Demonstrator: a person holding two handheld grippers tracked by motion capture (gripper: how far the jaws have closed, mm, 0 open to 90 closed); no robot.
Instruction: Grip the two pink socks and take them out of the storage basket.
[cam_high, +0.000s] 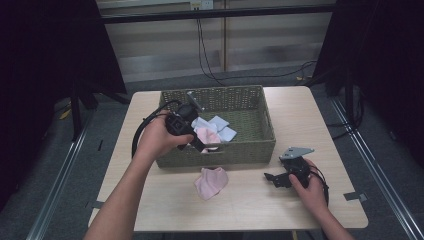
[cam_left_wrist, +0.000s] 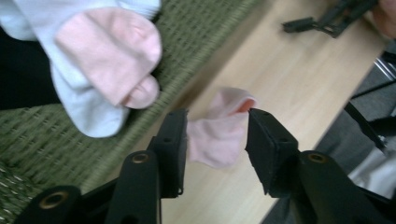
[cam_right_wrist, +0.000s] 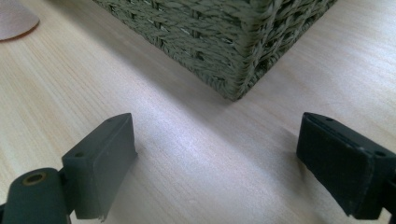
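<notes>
Basket (cam_high: 250, 145) wall hides left gripper (cam_high: 204, 148) fingers; grasp unclear.

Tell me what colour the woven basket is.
Olive green; the basket shows best in the right gripper view.

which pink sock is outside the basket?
The pink sock on the table, lying just in front of the basket. The other pink sock sits inside the basket among the white-blue ones, by the left gripper.
</notes>
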